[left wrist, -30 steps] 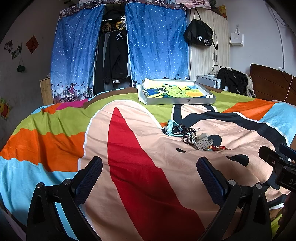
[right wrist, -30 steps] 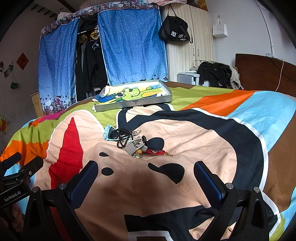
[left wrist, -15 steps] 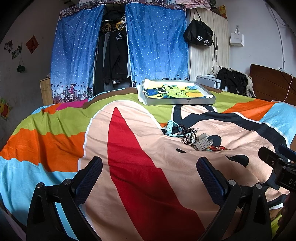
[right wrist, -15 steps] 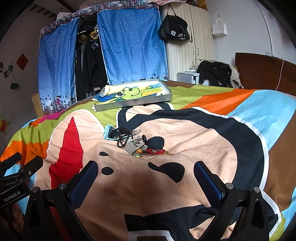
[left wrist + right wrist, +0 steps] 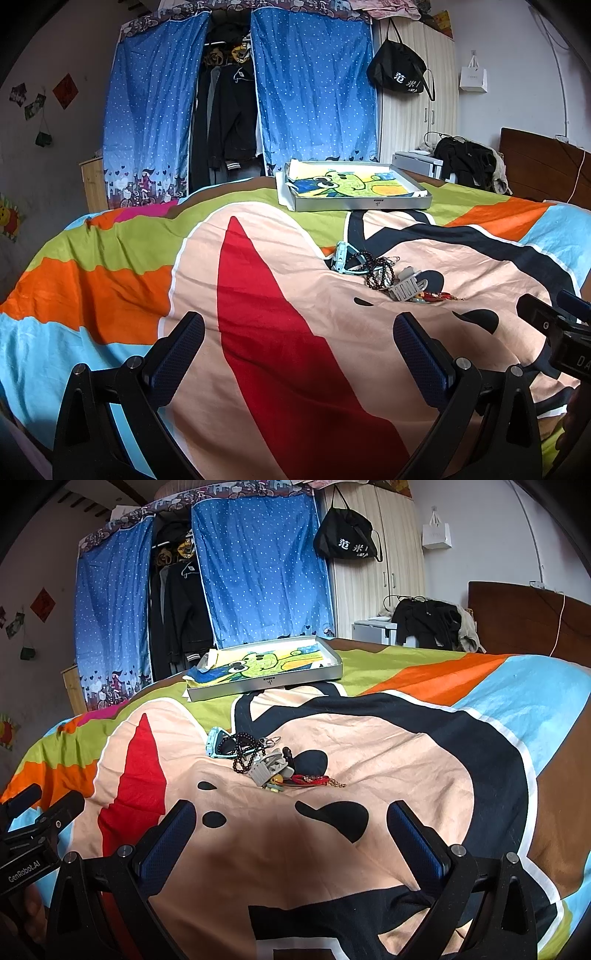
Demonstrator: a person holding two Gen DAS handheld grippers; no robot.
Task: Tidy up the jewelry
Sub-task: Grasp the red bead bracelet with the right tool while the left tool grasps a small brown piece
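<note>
A bed (image 5: 110,280) fills both views, covered by a bedspread (image 5: 406,738) printed in large blocks of red, orange, green, light blue, black and peach. Behind it hang blue dotted curtains (image 5: 314,92) parted over dark clothes, with a pale wardrobe (image 5: 369,590) to the right carrying a black bag (image 5: 347,539).

At the far side of the bed lies a shallow grey tray (image 5: 362,203), lined with a cartoon-printed cloth in yellow, green and blue; nothing else shows inside it.

The left hand-held gripper (image 5: 295,343) hovers low over the near part of the bedspread, above the red shape, its jaws spread wide and grasping nothing. The right hand-held gripper (image 5: 291,823) hangs likewise over the peach and black area, jaws wide apart and empty. Each appears at the edge of the other's view.

The jewelry pile (image 5: 266,760) sits on the bedspread between the grippers and the tray, well apart from both, closer to the right one. In it a light-blue watch-like piece (image 5: 214,742) lies at the left, touching a black bead bracelet (image 5: 243,753). Just right of the beads is a grey claw hair clip (image 5: 406,286), and beside it a red cord with a small gold chain (image 5: 317,781). Smaller bits under the clip are too tangled to tell apart.
</note>
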